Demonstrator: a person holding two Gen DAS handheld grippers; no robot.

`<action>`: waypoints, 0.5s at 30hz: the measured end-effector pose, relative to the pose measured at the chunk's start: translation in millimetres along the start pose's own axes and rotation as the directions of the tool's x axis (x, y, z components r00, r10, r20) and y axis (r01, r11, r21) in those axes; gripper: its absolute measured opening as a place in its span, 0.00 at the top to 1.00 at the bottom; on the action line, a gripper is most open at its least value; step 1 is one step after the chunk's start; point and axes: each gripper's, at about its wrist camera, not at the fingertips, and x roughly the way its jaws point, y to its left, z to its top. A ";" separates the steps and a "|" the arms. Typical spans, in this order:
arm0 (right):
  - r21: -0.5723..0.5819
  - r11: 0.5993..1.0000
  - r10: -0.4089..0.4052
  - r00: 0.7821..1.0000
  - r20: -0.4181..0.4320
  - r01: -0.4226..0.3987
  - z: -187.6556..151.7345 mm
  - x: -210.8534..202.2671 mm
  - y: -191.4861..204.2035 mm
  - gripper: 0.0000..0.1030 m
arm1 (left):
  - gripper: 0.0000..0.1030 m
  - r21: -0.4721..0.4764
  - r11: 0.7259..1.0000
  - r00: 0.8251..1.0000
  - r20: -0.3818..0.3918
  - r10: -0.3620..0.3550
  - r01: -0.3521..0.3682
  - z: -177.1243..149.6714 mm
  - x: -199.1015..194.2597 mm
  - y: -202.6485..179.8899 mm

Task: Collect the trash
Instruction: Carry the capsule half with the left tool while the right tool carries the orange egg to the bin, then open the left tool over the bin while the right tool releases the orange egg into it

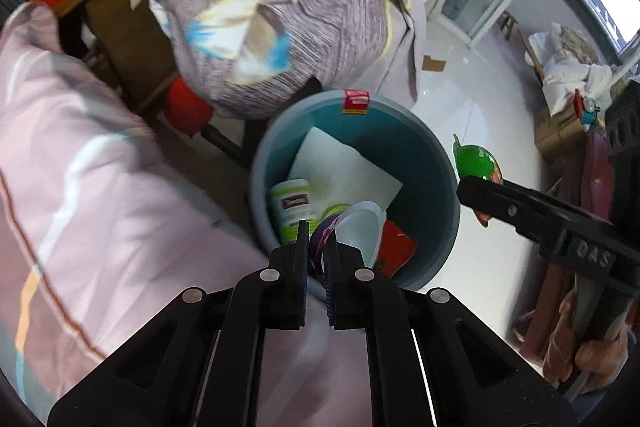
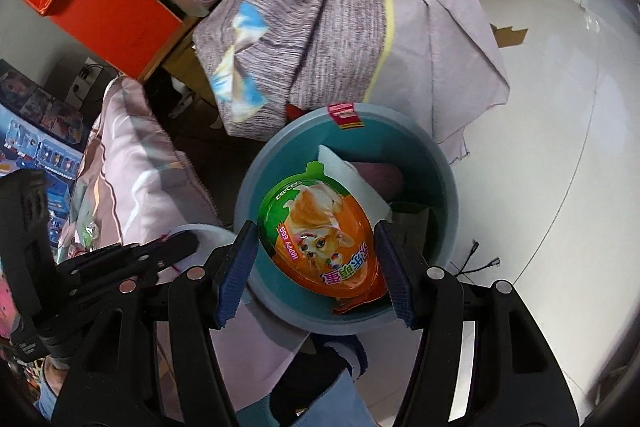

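A teal bin point(image 1: 280, 123) stands on the floor below both grippers, with white paper point(image 1: 340, 163), a green-and-white bottle point(image 1: 290, 205) and a red wrapper point(image 1: 396, 247) inside. My left gripper point(image 1: 318, 239) is shut on a thin white plastic lid with a purple edge point(image 1: 360, 223), held over the bin's near rim. My right gripper point(image 2: 316, 231) is shut on an orange-and-green egg-shaped package point(image 2: 320, 223) above the bin point(image 2: 244, 195). From the left wrist, that package point(image 1: 476, 159) shows green at the right gripper point(image 1: 472, 189). The left gripper point(image 2: 188, 243) and its lid point(image 2: 212, 231) show at the left.
Pink striped bedding point(image 1: 80, 167) lies left of the bin. A grey printed cloth point(image 1: 280, 7) drapes over furniture behind it. A red box point(image 2: 112, 11) sits on a wooden shelf. White tiled floor point(image 1: 480, 87) spreads right, with cardboard boxes point(image 1: 560, 131). A hand point(image 1: 592, 355) holds the right gripper.
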 end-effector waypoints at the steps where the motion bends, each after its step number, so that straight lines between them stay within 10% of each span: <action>1: 0.002 1.000 -0.001 1.000 -0.002 0.001 1.1 0.6 -2.1 0.44 | 0.92 -0.004 1.000 1.000 -0.007 -0.002 0.002 3.5 6.3 -2.2; 15: -0.013 1.000 0.011 0.999 -0.038 -0.011 16.2 14.4 -1.4 0.44 | 0.26 -0.032 0.999 0.999 0.028 0.032 -0.032 5.7 -0.4 1.5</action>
